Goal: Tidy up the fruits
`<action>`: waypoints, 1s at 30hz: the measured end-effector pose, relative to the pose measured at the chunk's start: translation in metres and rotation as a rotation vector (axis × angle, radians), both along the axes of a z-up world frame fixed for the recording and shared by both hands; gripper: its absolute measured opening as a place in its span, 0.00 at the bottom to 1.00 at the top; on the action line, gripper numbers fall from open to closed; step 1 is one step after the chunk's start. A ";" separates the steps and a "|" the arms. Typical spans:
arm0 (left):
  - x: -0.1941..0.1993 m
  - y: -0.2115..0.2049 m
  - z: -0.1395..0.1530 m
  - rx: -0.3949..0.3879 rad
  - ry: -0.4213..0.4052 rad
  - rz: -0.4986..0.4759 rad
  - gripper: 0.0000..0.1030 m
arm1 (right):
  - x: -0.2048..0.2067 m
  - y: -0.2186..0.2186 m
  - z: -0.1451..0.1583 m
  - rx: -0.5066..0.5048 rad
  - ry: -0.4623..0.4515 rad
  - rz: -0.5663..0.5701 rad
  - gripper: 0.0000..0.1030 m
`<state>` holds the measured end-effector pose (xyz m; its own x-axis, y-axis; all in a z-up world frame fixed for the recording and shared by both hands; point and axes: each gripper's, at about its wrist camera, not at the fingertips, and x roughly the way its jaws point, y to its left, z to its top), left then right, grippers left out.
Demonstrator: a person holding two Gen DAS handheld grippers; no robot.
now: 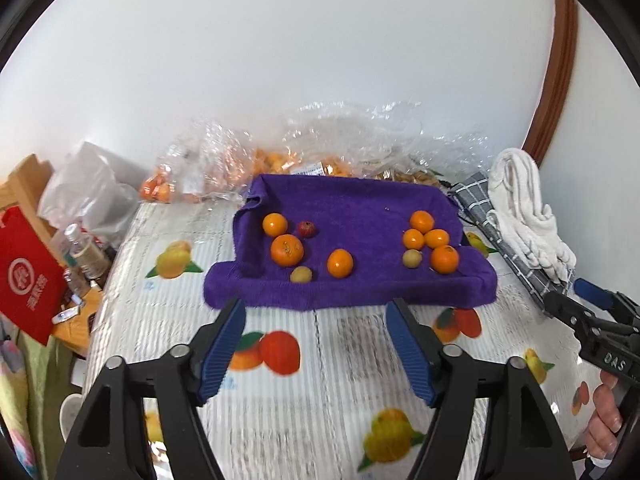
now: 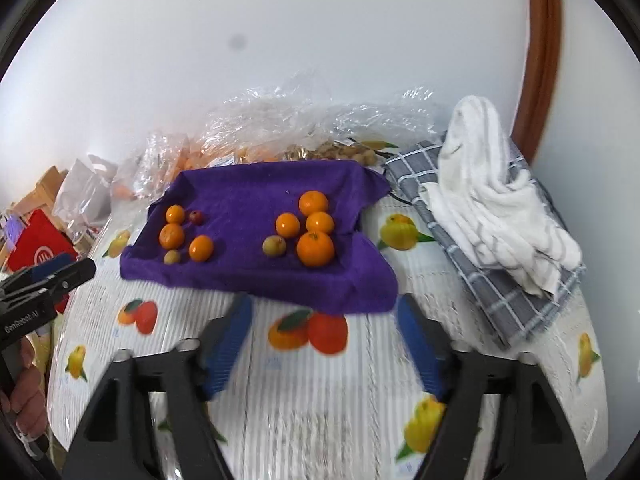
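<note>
A purple towel point(image 1: 360, 208) point(image 2: 248, 188) lies on the fruit-print tablecloth and carries two clusters of fruit. The left cluster has three oranges point(image 1: 287, 250) point(image 2: 171, 235), a small red fruit point(image 1: 306, 229) and a small yellowish fruit point(image 1: 301, 274). The right cluster has several oranges point(image 1: 444, 259) point(image 2: 315, 248) and one yellowish fruit point(image 1: 412, 258) point(image 2: 274, 246). My left gripper point(image 1: 316, 306) point(image 2: 64, 270) is open and empty, above the table just short of the towel's near edge. My right gripper point(image 2: 324, 302) point(image 1: 576, 298) is also open and empty, near the towel's right front corner.
Clear plastic bags of oranges point(image 1: 280, 160) line the wall behind the towel. A grey checked cloth point(image 2: 500, 288) with a white towel point(image 2: 488, 200) on it lies to the right. A red bag point(image 1: 28, 280) and bottles point(image 1: 86, 254) stand off the table's left edge.
</note>
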<state>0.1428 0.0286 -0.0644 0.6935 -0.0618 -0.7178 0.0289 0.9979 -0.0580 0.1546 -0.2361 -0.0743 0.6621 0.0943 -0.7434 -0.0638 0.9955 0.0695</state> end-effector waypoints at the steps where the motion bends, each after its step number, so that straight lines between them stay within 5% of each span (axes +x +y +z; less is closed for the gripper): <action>1: -0.010 -0.001 0.004 0.006 -0.013 0.006 0.74 | -0.012 0.000 0.004 -0.015 -0.022 0.003 0.85; 9: -0.068 -0.007 0.019 0.007 -0.080 0.031 0.88 | -0.066 -0.008 0.015 -0.011 -0.057 -0.008 1.00; 30: -0.127 -0.010 0.034 0.009 -0.142 0.057 0.89 | -0.129 -0.003 0.025 -0.043 -0.129 -0.006 1.00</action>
<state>0.0160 0.0182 -0.0308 0.7901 -0.0131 -0.6129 -0.0206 0.9986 -0.0480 0.0259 -0.2387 -0.0489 0.7533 0.0599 -0.6549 -0.0632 0.9978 0.0186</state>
